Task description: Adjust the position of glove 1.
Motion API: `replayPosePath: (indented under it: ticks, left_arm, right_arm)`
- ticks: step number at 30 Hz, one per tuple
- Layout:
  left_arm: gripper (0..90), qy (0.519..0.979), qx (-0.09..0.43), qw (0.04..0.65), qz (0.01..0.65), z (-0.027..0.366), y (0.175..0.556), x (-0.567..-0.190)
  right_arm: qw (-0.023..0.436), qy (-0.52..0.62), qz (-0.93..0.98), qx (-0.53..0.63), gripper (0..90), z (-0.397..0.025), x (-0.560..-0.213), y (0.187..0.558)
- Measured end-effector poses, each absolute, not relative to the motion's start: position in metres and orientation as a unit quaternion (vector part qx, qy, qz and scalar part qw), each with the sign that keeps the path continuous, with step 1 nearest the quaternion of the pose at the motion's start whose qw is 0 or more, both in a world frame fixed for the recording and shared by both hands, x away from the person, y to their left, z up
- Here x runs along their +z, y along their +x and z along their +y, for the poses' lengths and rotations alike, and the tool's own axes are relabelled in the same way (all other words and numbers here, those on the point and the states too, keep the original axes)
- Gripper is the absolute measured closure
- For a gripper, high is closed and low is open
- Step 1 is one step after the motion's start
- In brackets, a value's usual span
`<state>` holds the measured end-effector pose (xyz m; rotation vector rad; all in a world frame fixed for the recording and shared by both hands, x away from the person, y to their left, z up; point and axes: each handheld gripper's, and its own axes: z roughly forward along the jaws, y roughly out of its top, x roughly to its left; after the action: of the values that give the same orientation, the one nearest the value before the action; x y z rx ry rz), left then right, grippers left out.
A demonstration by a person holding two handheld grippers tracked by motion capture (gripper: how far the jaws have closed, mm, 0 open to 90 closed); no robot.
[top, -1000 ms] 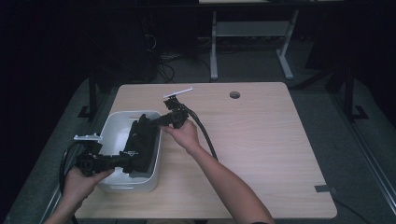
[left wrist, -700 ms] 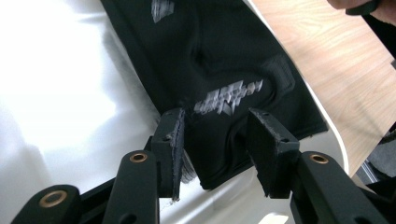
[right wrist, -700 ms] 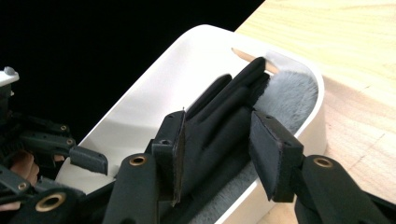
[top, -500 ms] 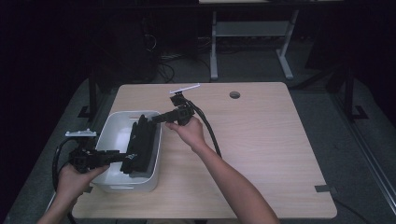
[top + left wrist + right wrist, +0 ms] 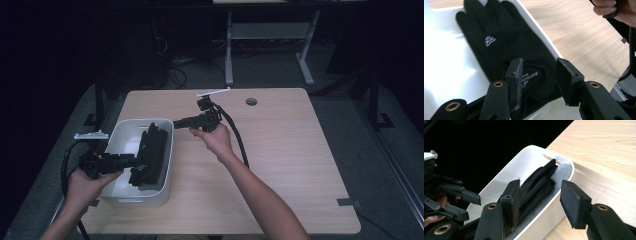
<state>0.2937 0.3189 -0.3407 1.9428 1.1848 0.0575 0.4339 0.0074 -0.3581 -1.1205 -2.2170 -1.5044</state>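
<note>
A white bin (image 5: pixel 125 196) stands at the table's left, and black gloves (image 5: pixel 151 152) lie along its right wall. My left gripper (image 5: pixel 136 161) reaches into the bin from the left. In the left gripper view it (image 5: pixel 540 80) hangs open just above a black glove (image 5: pixel 496 42) with a small white logo, and nothing is between its jaws. My right gripper (image 5: pixel 178 122) is open and empty just outside the bin's far right corner, pointing at it. Past it (image 5: pixel 540 200) in the right gripper view lie the gloves (image 5: pixel 537 183) inside the bin (image 5: pixel 524 161).
The wooden table (image 5: pixel 290 160) stretches bare to the right of the bin, with a round cable hole (image 5: pixel 251 101) near its far edge. The right gripper's cable (image 5: pixel 237 137) trails across the middle. The bin sits close to the table's left and near edges.
My right gripper has drawn back to the right, from over the bin to just outside its corner. My left hand has shifted slightly left. The gloves stay in the bin.
</note>
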Motion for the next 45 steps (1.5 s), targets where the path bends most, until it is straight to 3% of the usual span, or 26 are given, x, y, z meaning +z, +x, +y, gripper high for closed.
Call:
replayPosePath:
  ticks: [19, 45]
  left_arm:
    - [56.9, 0.793, 0.011, 0.436, 0.425, 0.268, 0.301, -0.328]
    - [55.4, 0.802, -0.002, 0.444, 0.4, 0.234, 0.307, -0.325]
  right_arm:
    - [0.104, -0.406, -0.739, -0.528, 48.0, -0.051, -0.356, 0.422]
    - [0.085, -0.428, -0.723, -0.535, 45.3, -0.101, -0.353, 0.413]
